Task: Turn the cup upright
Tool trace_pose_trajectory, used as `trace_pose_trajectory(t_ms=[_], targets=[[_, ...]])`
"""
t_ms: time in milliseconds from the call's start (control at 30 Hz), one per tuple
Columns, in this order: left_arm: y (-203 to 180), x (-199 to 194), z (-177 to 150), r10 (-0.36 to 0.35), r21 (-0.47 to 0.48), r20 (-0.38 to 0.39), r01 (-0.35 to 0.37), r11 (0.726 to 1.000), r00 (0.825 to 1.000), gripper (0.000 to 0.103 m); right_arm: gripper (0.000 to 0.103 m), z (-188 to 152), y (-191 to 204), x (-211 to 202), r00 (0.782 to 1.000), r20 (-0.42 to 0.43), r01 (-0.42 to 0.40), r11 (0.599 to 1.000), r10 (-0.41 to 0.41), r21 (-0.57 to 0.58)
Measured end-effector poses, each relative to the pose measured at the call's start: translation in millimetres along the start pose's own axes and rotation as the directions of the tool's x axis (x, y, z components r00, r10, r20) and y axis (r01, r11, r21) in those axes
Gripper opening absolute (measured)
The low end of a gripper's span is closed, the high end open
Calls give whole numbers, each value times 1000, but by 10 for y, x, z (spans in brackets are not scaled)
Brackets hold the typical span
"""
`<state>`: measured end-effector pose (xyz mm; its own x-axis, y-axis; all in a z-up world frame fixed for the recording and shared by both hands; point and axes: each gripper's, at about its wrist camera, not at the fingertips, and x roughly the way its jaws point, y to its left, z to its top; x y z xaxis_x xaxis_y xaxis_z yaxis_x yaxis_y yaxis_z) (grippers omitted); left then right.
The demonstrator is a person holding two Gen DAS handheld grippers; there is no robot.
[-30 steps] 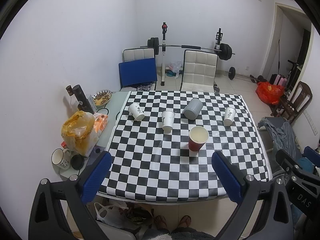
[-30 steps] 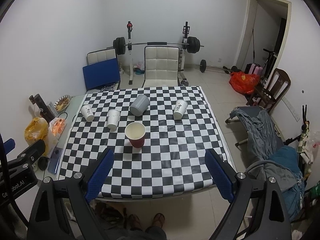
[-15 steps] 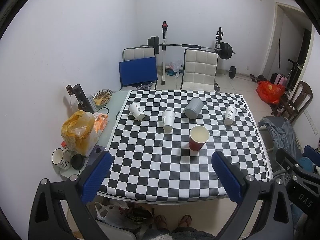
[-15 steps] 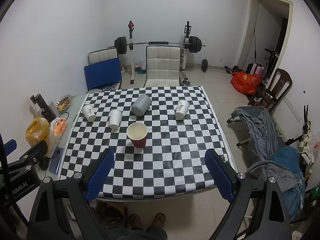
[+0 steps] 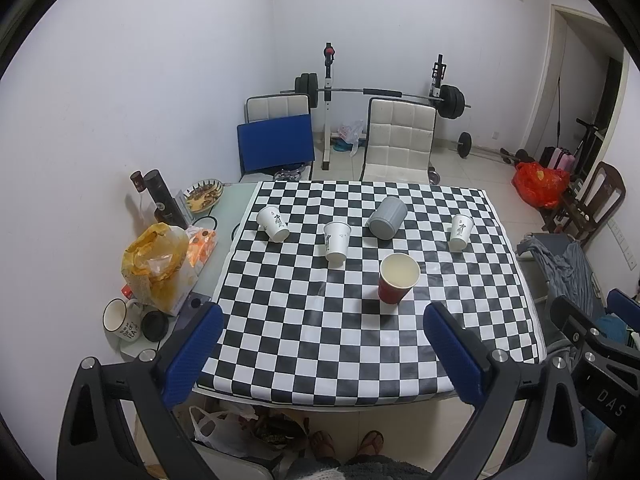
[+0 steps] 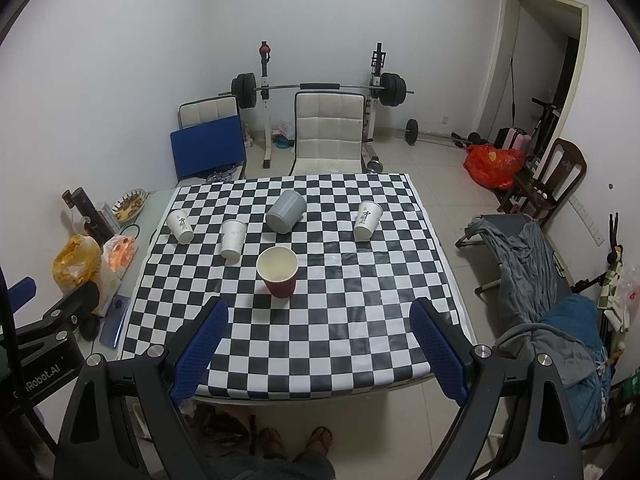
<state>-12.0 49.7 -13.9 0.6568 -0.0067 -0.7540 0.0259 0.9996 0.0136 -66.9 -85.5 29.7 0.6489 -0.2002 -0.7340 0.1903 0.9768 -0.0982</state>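
Note:
A grey cup [image 5: 386, 217] [image 6: 285, 211] stands upside down at the back middle of the checkered table [image 5: 304, 340] [image 6: 360, 320]. A red paper cup [image 5: 397, 283] [image 6: 278, 272] stands upright in front of it, mouth up. Three white paper cups stand on the table: far left [image 5: 273, 223] [image 6: 180, 226], middle [image 5: 336, 241] [image 6: 233, 239], and right [image 5: 460, 232] [image 6: 367, 219]. My left gripper [image 5: 320, 348] and right gripper [image 6: 318, 344] are both open and empty, held high in front of the table's near edge.
At the table's left side stand a yellow bag [image 5: 158, 268], a mug [image 5: 120, 319], a dark bottle [image 5: 162, 199] and a snack dish [image 5: 203, 194]. Chairs [image 5: 400, 140] and a barbell rack [image 5: 380, 92] stand behind. A cot with clothes [image 6: 540, 280] is to the right.
Both views have shifted only slightly. The cups have not moved, and both grippers stay open.

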Motion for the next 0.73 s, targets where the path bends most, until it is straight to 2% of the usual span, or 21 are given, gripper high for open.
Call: trace_pose_trajectory(t_ms=[733], targets=[[93, 12, 79, 7, 1, 6, -7, 1000, 1000, 102, 94, 19, 23, 14, 1000, -1, -2, 1000, 2, 2]])
